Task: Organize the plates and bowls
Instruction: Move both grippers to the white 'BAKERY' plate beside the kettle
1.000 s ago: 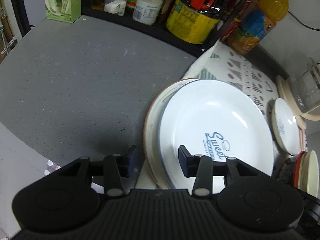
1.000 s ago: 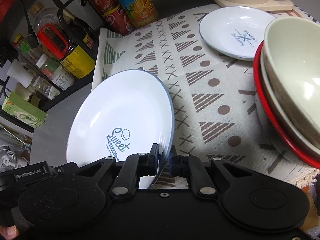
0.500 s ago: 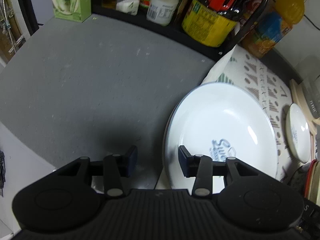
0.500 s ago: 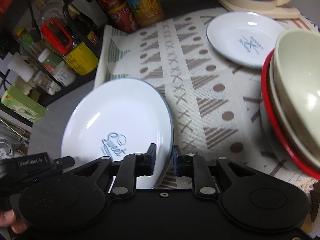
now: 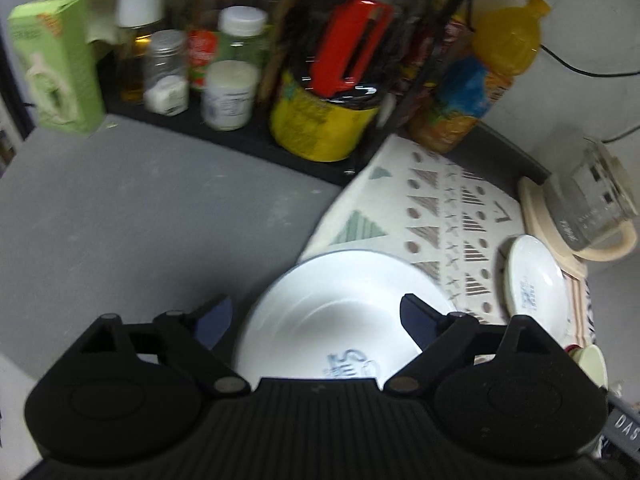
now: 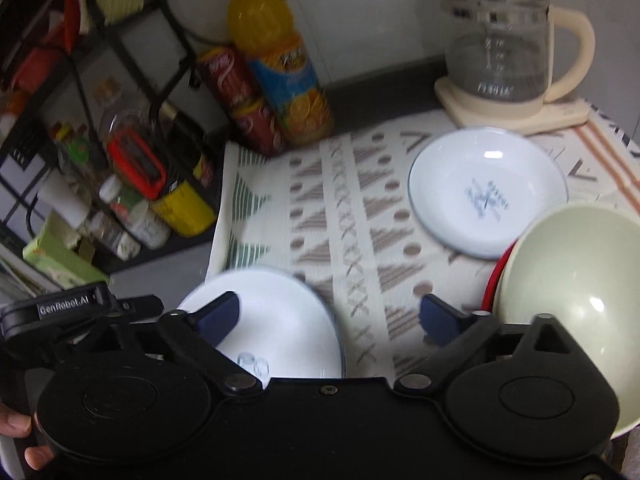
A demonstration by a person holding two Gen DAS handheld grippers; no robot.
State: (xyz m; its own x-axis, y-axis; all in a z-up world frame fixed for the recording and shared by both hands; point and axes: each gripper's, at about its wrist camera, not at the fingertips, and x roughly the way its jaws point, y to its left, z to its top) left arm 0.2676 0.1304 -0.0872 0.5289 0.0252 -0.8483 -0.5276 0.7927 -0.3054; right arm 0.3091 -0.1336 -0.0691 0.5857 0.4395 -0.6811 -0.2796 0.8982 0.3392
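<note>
Lying flat at the near-left edge of the patterned cloth (image 6: 360,208), partly over the grey tabletop (image 5: 140,216): one large white plate (image 5: 340,320) with blue print, nothing gripping it. Whether more plates sit under it can't be told from here.

Count: 2 white plates visible, the large one and a small plate (image 6: 486,192) farther back on the cloth, just in front of the glass kettle (image 6: 500,44). Bowls: a pale green bowl (image 6: 572,300) on the right, nested in something with a red rim; how many are in that stack can't be told.

Left gripper (image 5: 316,316) hangs above the large plate, jaws opening, spread wide, both pads clear of the rim; plate lies below the gap, not pinched. Right gripper (image 6: 332,316) likewise: jaws opening, wide apart, left pad over the plate, right pad over bare cloth, nothing between them.

Behind: juice bottle (image 6: 280,60), two red cans (image 6: 240,96), black rack (image 5: 280,60) of jars and bottles, green carton (image 5: 56,64).
</note>
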